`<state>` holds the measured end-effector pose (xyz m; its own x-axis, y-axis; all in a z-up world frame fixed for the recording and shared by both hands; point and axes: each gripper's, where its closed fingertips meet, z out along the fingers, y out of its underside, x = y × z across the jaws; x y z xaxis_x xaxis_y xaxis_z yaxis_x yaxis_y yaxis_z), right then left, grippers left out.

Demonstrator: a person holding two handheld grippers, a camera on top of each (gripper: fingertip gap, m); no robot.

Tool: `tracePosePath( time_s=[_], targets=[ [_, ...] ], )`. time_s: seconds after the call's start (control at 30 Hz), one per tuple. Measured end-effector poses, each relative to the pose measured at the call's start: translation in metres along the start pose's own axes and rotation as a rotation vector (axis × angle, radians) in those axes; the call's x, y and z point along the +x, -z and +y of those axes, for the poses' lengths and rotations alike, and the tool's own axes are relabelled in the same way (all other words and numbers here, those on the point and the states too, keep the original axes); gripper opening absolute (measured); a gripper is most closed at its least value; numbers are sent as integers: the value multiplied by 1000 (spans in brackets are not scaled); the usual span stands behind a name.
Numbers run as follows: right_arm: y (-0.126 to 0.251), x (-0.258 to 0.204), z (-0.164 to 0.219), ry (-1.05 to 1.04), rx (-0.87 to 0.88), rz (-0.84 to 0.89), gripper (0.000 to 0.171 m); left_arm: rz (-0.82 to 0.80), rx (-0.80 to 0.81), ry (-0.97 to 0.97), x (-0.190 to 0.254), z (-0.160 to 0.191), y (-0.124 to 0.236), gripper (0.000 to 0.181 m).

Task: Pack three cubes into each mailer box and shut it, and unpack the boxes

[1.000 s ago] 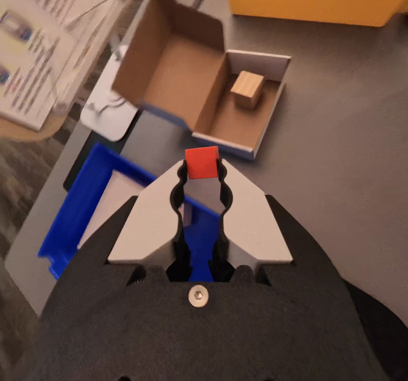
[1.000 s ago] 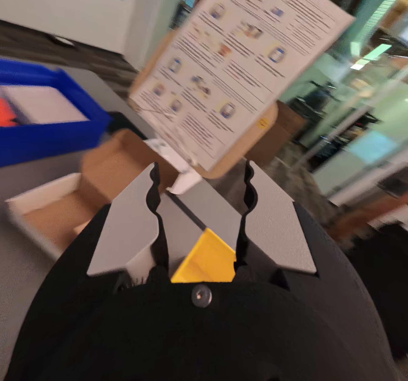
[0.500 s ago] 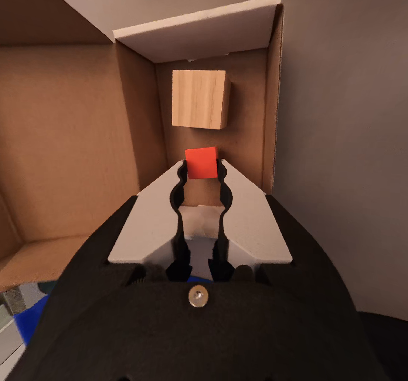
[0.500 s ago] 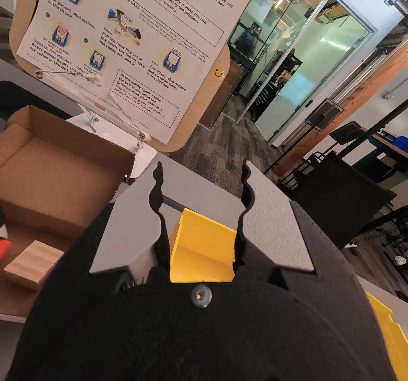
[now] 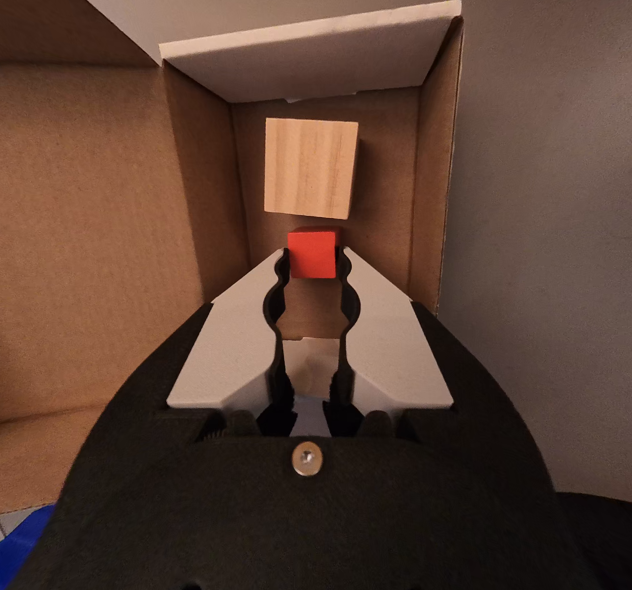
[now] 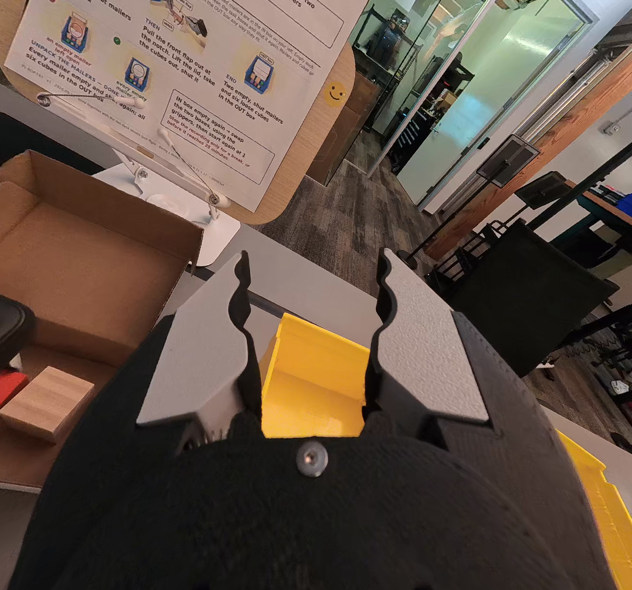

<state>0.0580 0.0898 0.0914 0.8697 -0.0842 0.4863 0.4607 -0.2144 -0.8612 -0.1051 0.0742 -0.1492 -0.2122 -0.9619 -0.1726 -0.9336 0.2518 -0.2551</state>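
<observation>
My left gripper point(image 5: 313, 254) is shut on a small red cube point(image 5: 311, 259) and holds it low inside the open mailer box point(image 5: 431, 180), just in front of a plain wooden cube point(image 5: 309, 168) on the box floor. The brown lid point(image 5: 85, 214) lies open to the left. In the right wrist view the same box point(image 6: 85, 265), the wooden cube point(image 6: 44, 399) and a bit of the red cube point(image 6: 10, 385) show at the left edge. My right gripper point(image 6: 313, 262) is open and empty, above a yellow bin point(image 6: 314, 378) to the right of the box.
A printed instruction sheet point(image 6: 171, 43) on a white stand point(image 6: 191, 211) stands behind the box. A corner of a blue bin point(image 5: 20, 539) shows at lower left. The grey table point(image 5: 547, 231) lies to the right of the box. Beyond the table edge are floor and black chairs point(image 6: 530, 300). The left tips stand about 9 cm off the brown lid point(image 5: 85, 214).
My left gripper has carried the red cube from above the table into the mailer box and lowered it beside the wooden cube. My right gripper has swung over the yellow bin and stays open.
</observation>
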Motion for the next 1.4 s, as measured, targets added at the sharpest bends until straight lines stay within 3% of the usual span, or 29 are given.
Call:
tracePosePath(
  time_s=[0.13, 0.23, 0.3, 0.37, 0.47, 0.57, 0.63, 0.77, 0.9, 1.27, 1.4],
  targets=[
    [0, 1, 1, -13, -3, -11, 74, -5, -6, -6, 2, 1, 0, 27],
    [-1, 0, 2, -18, -5, -25, 75, -28, 1, 12, 1, 0, 5, 51],
    [0, 1, 2, -17, -7, -27, 76, -47, 51, 48, -1, -6, 20, 58],
    [1, 2, 1, -20, -2, -28, 76, -108, 153, 90, -7, -12, 50, 58],
    [5, 7, -1, -35, 13, -28, 76, -327, 328, 168, -25, -3, 125, 56],
    [7, 12, -3, -47, 23, -22, 76, -570, 442, 322, -40, 49, 204, 54],
    [6, 13, -2, -58, 22, -25, 76, -644, 378, 422, -39, 103, 223, 55],
    [1, 9, 3, -64, 1, -45, 77, -525, 36, 654, -8, 205, 188, 56],
    [-1, 4, 7, -54, -18, -62, 79, -454, -78, 755, 15, 243, 146, 56],
    [-3, 0, 12, -51, -40, -96, 79, -292, -92, 909, 25, 279, 93, 52],
    [-3, -1, 13, -49, -46, -105, 79, -277, -89, 903, 26, 281, 86, 37]
  ],
)
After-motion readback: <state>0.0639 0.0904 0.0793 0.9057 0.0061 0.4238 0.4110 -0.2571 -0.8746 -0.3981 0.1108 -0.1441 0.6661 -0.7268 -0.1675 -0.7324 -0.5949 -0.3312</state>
